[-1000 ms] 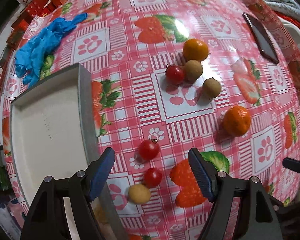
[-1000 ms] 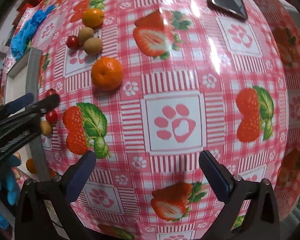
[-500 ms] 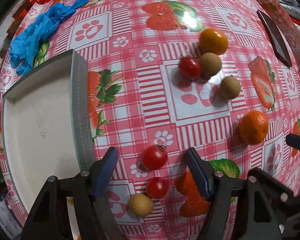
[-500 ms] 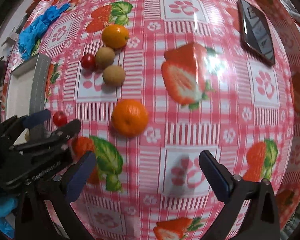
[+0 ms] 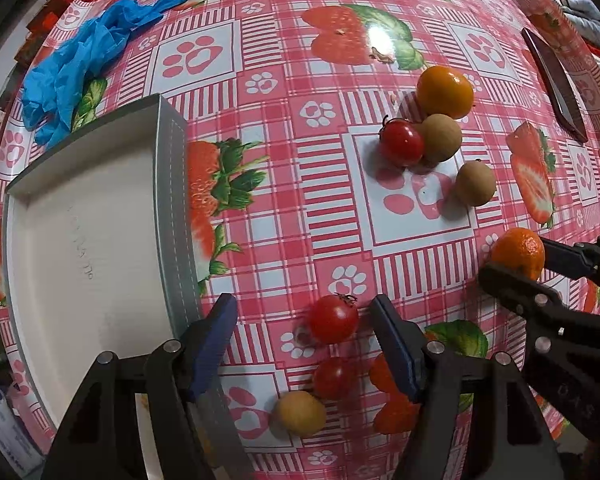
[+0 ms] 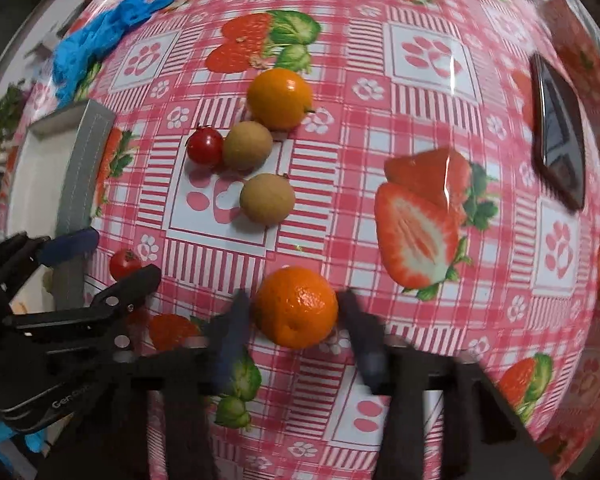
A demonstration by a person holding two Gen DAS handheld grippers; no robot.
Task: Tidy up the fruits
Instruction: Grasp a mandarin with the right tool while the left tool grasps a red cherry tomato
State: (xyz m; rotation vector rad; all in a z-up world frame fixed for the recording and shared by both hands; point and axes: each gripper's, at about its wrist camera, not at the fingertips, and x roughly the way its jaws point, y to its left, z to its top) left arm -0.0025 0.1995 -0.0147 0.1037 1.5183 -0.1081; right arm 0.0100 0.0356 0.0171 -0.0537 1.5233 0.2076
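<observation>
The right claw (image 6: 296, 320) pointed straight down at the table, and its jaws were closing, blurred with the motion, with the deep-orange mandarin (image 6: 297, 307) sitting squarely between them. A thin strip of cloth showed on either side of the fruit, so the pads flanked it without pressing. Just ahead of that claw lay a brown longan (image 6: 267, 199), then another longan (image 6: 247, 151) touching a cherry tomato (image 6: 205, 145), and beyond those a paler orange (image 6: 280, 99). A dark phone (image 6: 560, 148) lay well off ahead and to the claw's right.

Over on the other side, the left claw (image 5: 304, 344) also aimed down, jaws at a middling spread with nothing gripped. A stemmed cherry tomato (image 5: 333, 319) sat between the fingertips, nearer the right-hand finger but clear of both. Closer in towards the claw's body lay a second small tomato (image 5: 334, 378) and, touching it, a yellowish longan (image 5: 301, 413), both on the cloth. The left-hand finger hovered right at the grey rim of the white tray (image 5: 172, 200), which stretched away to that claw's left. Beyond the tray, a crumpled blue glove (image 5: 76, 76) lay on the strawberry-print tablecloth (image 5: 284, 208). The right claw's black frame showed to the left claw's right, straddling the mandarin.
</observation>
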